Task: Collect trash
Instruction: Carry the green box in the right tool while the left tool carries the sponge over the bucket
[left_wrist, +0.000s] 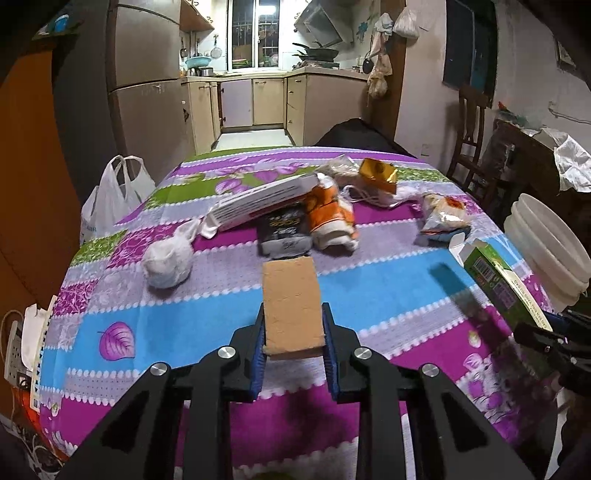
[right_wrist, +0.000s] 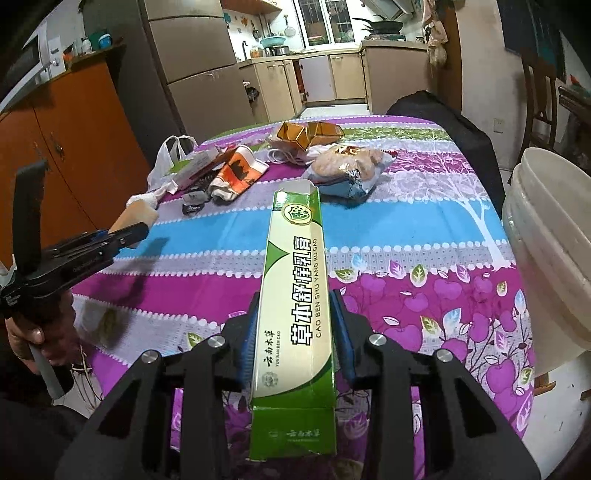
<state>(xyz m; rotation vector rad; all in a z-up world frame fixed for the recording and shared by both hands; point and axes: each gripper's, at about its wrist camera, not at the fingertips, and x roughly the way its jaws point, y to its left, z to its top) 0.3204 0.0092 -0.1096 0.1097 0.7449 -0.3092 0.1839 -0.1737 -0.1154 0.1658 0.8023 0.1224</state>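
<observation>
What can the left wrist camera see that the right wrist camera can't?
Only the left wrist view shows the flat top of the tan slab and the white power strip.

Only the right wrist view shows the microwave and the print on the green carton.

Both show both grippers, left and right, the white bucket and the trash pile.

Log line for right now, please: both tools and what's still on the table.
left tool: shut on tan sponge | right tool: shut on green carton | table: wrappers, boxes left | white bucket: at table's edge
</observation>
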